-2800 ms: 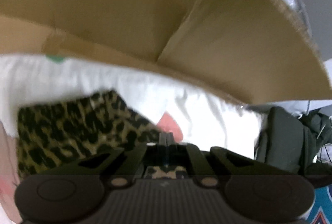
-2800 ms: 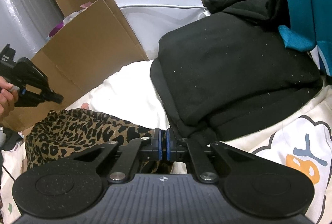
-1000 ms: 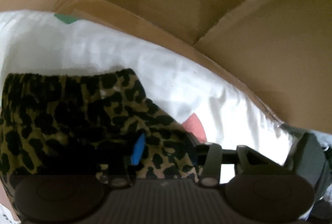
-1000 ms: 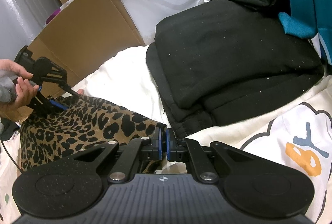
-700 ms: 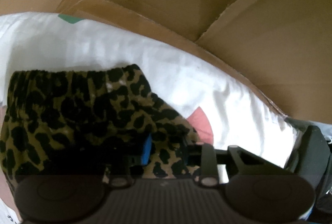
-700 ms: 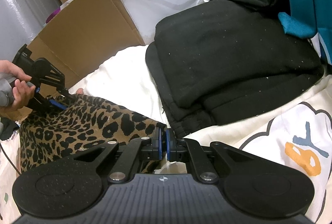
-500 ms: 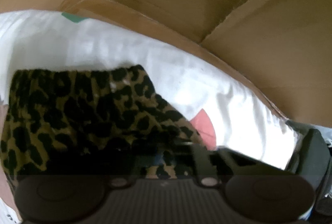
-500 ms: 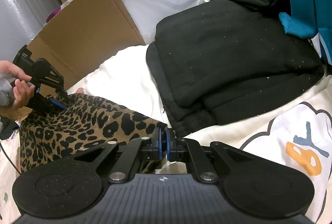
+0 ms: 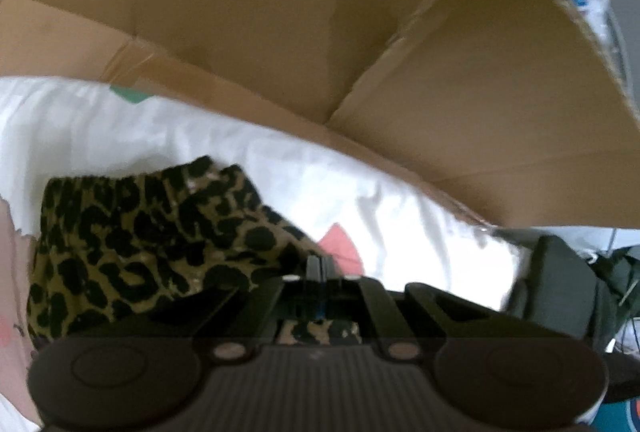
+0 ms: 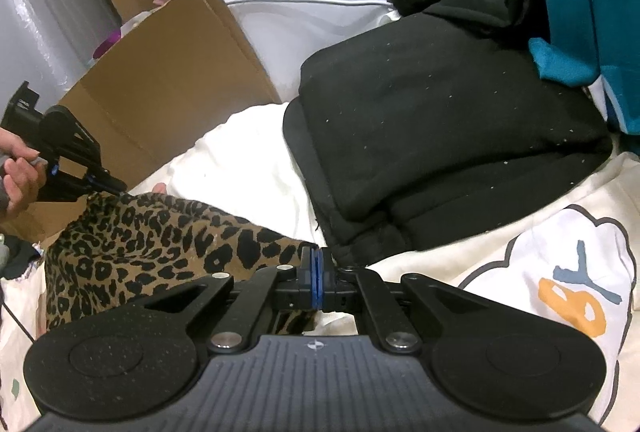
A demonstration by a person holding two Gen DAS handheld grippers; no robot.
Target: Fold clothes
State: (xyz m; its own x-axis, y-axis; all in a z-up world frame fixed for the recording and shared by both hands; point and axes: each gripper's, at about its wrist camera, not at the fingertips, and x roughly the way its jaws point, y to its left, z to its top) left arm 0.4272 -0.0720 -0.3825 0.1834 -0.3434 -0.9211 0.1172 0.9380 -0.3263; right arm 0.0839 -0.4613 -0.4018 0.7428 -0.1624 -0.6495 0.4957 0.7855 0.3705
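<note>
The leopard garment [image 10: 160, 244] lies on the white bedding [image 10: 248, 167], just beside the folded black garment [image 10: 440, 135]. The right gripper [image 10: 316, 272] is closed on the near edge of the leopard garment. The left gripper [image 10: 108, 185] was open over the far edge a second ago; its fingers are now closed on that edge, and the cloth there is seen drawn slightly upward. In the left wrist view the left gripper [image 9: 320, 268] shows both fingers pressed together over the print. Both edges are thus held, which suggests that a fold or a lift is being set up. A cardboard box [image 9: 320, 31] stands behind the bedding.
</note>
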